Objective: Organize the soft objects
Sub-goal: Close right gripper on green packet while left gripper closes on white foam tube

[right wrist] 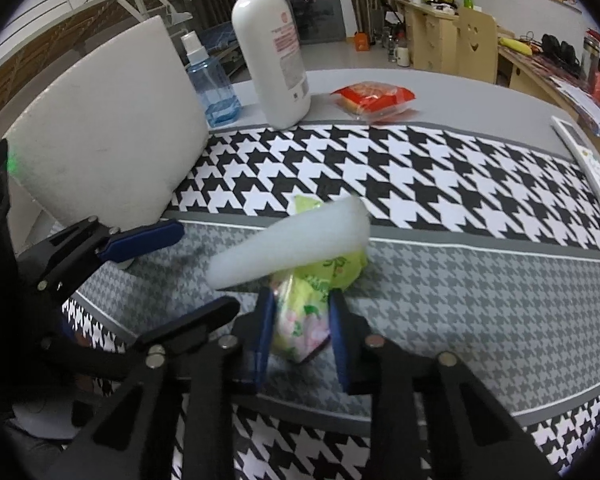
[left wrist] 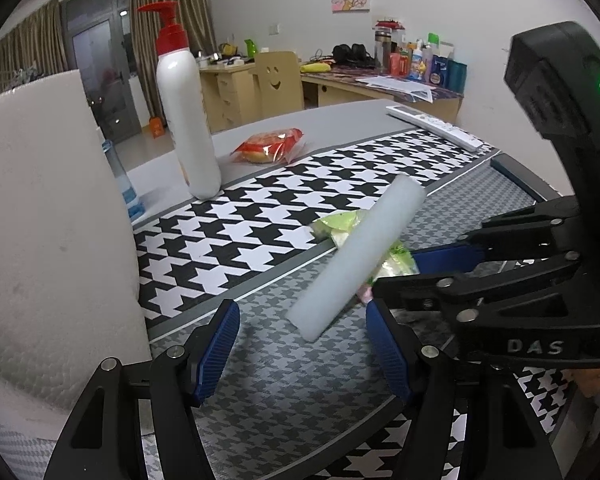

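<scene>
Grey table (right wrist: 440, 84) under houndstooth cloth (right wrist: 420, 176): lotion bottle (right wrist: 274, 60), red snack packet (right wrist: 374, 98), remote (left wrist: 436, 126).

Green-and-pink soft packet (right wrist: 306, 312) sits on the grey houndstooth mat (right wrist: 480, 300); a pale foam strip (right wrist: 292, 246) lies tilted across its top.

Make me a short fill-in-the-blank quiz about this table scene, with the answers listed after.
1. The right tongs are closed on a ____ packet.
2. A white foam roll lies across that ____.
3. The tall white bottle has a ____ pump top.
4. The left tongs are ____, with nothing between them.

Answers: green; packet; red; open
</scene>
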`<state>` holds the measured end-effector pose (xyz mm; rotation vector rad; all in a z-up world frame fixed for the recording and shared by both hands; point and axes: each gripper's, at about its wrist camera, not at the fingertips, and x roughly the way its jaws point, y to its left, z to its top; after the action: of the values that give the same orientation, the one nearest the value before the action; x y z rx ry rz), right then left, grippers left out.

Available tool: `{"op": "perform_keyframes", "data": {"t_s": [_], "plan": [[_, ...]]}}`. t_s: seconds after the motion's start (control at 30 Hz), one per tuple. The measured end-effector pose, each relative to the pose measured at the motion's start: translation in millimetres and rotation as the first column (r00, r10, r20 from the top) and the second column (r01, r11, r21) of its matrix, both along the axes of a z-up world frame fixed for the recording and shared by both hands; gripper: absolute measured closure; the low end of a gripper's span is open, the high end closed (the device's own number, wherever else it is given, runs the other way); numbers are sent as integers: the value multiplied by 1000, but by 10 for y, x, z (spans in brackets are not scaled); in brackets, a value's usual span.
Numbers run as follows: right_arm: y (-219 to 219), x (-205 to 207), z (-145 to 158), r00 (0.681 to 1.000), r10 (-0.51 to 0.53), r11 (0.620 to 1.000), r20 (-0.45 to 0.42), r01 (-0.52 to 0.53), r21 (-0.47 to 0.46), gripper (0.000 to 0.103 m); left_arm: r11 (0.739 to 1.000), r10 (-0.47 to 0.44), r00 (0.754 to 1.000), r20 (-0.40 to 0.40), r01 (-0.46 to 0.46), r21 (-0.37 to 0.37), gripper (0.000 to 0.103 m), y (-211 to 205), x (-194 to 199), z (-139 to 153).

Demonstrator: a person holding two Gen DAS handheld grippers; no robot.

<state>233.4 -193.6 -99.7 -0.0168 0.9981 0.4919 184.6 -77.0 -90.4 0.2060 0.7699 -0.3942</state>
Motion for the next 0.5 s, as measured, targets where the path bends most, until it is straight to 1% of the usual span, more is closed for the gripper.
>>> {"op": "perform_keyframes", "data": {"t_s": [0.07,0.17,0.23,0.33,0.37,0.5], "plan": [[-62,-43,42,1000,-4,1000,9,4,-13,75,1000,-2,1000,6,2,1,36,-25,4,15],[-180,-114,103,1000,-8,1000,26,8,-5,75,1000,-7,1000,23,7,5,36,-66,-5,61],[-223,-166,118,999,-2,1000,33,2,-5,75,1000,-27,999,39,27,10,36,-112,-37,109],[-264,-225,126,999,7,1000,41,-6,-7,75,997,-78,994,80,76,31,36,-207,-109,173],[-277,-248,128,999,11,1000,46,-10,-10,75,995,-99,992,81,97,35,36,-234,-130,179],[-354,-286,168,998,18,1000,61,-17,-13,75,978,-195,977,87,187,92,36,-388,-191,156]]}}
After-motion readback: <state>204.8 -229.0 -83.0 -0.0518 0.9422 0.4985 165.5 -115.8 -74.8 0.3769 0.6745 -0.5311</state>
